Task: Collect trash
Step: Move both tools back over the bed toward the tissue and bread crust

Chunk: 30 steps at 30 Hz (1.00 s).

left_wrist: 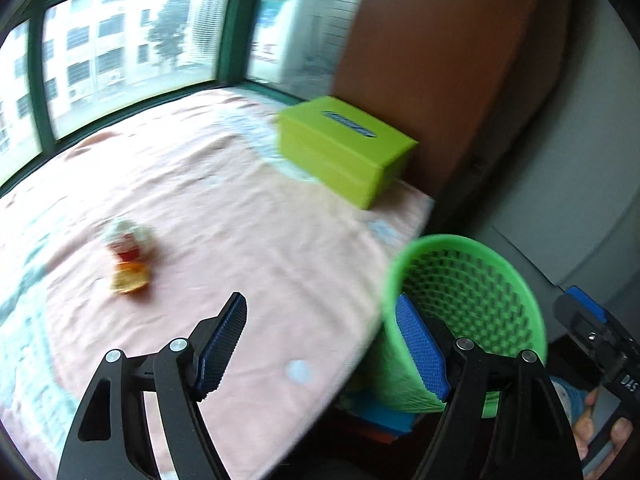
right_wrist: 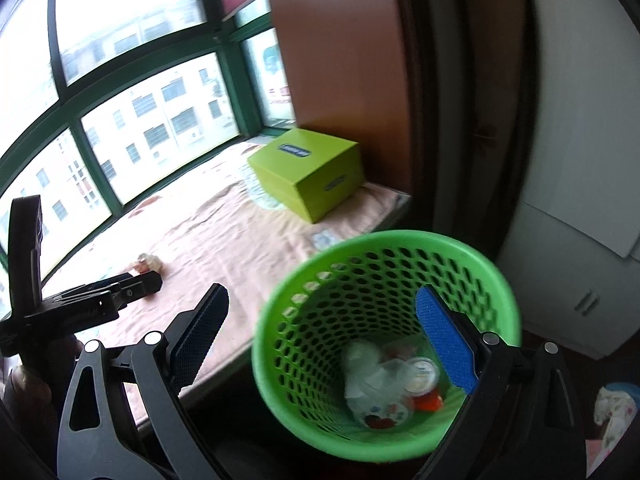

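A crumpled piece of trash [left_wrist: 129,254], white, red and orange, lies on the pink cloth of the window seat [left_wrist: 224,208]; it shows small in the right wrist view [right_wrist: 149,263]. A green mesh bin [right_wrist: 384,340] stands beside the seat's edge and holds several wrappers and a small cup [right_wrist: 420,374]; it also shows in the left wrist view [left_wrist: 468,312]. My left gripper [left_wrist: 320,340] is open and empty above the seat's near edge. My right gripper [right_wrist: 320,340] is open and empty over the bin.
A lime green tissue box [left_wrist: 344,148] sits at the seat's far right corner, against a brown wooden panel [left_wrist: 432,60]. Green-framed windows [left_wrist: 132,48] run behind the seat. A white cabinet [right_wrist: 580,240] stands right of the bin.
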Motion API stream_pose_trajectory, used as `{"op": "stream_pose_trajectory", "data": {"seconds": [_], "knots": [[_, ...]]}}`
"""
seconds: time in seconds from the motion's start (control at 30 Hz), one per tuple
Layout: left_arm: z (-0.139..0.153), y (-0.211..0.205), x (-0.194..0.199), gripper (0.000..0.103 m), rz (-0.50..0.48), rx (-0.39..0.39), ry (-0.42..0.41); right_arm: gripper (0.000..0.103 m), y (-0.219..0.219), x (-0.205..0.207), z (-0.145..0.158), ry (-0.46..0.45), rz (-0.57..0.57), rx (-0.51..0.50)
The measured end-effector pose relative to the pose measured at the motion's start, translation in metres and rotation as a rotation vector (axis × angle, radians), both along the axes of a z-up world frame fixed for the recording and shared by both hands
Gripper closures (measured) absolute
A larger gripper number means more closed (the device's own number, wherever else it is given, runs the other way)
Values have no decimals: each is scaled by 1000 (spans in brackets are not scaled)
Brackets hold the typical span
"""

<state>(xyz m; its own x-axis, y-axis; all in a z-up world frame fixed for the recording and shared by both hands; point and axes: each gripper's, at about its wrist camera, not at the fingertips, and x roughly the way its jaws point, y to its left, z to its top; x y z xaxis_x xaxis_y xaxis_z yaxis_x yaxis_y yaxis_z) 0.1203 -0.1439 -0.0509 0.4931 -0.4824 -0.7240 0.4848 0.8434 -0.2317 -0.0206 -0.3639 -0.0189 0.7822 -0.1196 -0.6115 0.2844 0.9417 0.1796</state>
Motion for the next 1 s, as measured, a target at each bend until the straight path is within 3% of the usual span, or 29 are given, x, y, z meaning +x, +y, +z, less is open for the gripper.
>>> {"op": "stream_pose_trajectory", "data": {"seconds": [0.5,1.0], "knots": [[-7,138,33,29,296,33,-5,9,83,99,-14,56,250,40],[-31,206,40,29,430,27,55,13,187,208,-53,171,489,90]]}}
